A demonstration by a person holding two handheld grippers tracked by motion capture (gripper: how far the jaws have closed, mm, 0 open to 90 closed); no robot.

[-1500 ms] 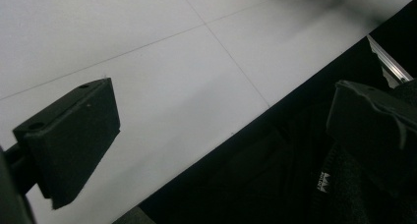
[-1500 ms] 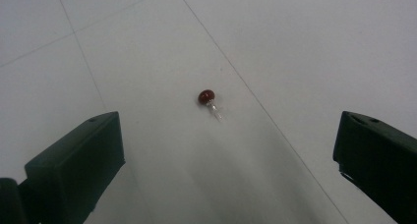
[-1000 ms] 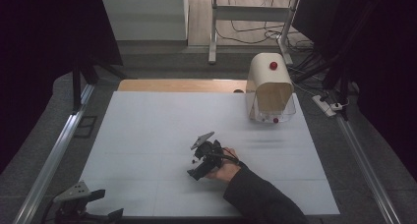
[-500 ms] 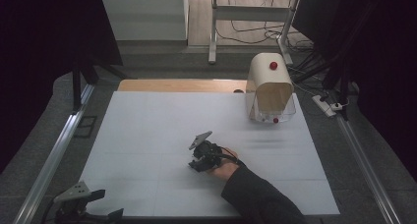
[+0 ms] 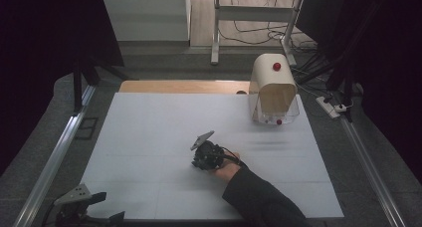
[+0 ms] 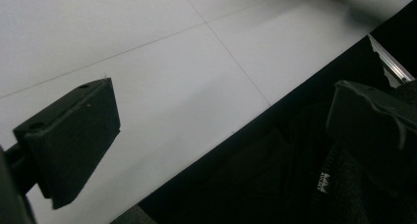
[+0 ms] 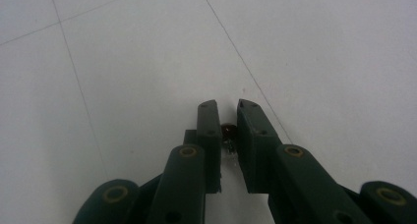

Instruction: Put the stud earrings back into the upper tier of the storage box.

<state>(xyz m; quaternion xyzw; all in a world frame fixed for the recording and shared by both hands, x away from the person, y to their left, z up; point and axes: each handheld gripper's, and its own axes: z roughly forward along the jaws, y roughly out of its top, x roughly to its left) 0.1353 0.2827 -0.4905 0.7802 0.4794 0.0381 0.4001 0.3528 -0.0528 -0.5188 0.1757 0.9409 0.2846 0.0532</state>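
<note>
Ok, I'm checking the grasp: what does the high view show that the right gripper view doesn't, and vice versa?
High view: a domed box at the far right, the left gripper at the near left edge, and a sleeve. Right gripper view: a small dark object pinched between the jaws. Both: the right gripper low over the white table.

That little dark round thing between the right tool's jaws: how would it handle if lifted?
The small dark object looks tiny and rounded, so probably light and apt to roll on the smooth white table. The right tool has narrow jaws; it might slip out.
</note>
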